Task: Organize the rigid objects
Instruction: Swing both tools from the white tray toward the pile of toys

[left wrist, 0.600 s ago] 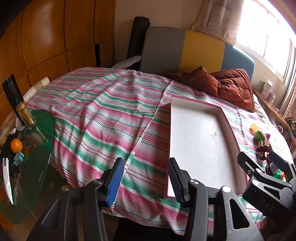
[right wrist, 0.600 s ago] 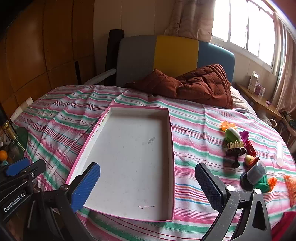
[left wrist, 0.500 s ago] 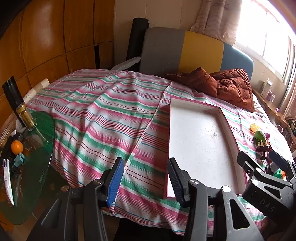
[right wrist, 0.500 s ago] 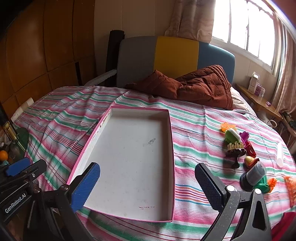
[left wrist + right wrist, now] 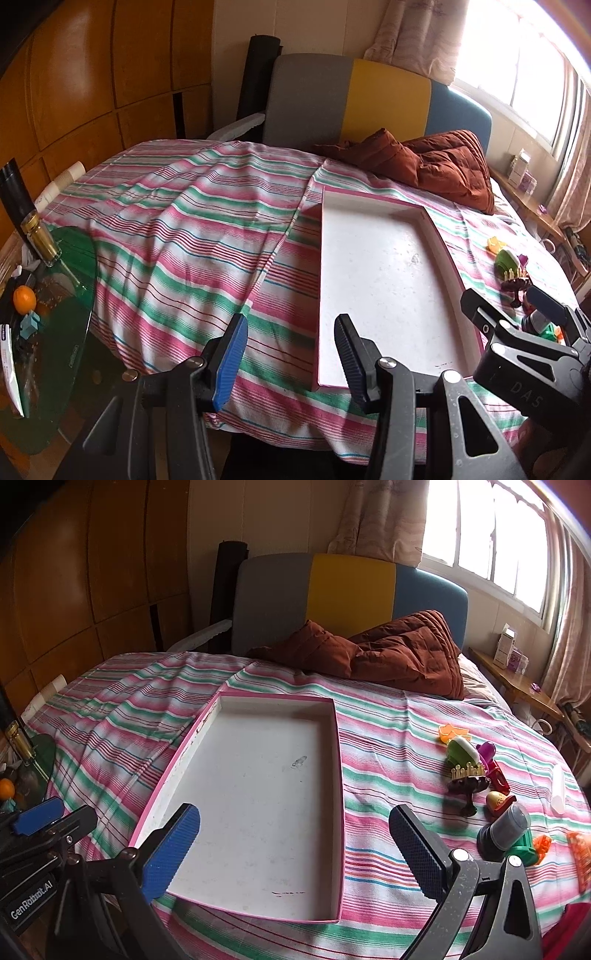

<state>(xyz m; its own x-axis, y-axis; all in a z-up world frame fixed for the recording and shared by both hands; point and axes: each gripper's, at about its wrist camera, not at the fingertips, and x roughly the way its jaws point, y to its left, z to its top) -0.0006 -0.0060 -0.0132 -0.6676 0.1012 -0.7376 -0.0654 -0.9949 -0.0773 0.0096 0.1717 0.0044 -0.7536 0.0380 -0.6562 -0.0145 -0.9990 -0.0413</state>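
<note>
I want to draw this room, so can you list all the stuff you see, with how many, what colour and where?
tray: one, white inside with pink rim, empty, middle of the bed
bedspread: one, pink, green and white stripes, over the bed
quilt: one, rust brown, bunched at the headboard
headboard: one, grey, yellow and blue panels, far end of the bed
toy pile: about ten small pieces, green, orange, red, purple, dark, on the bed to the right of the tray
glass table: one, green, left of the bed
orange: one, on the glass table
bottle: one, gold with a black top, on the glass table
left tongs: blue pads, open, empty
right tongs: blue pads, wide open, empty
</note>
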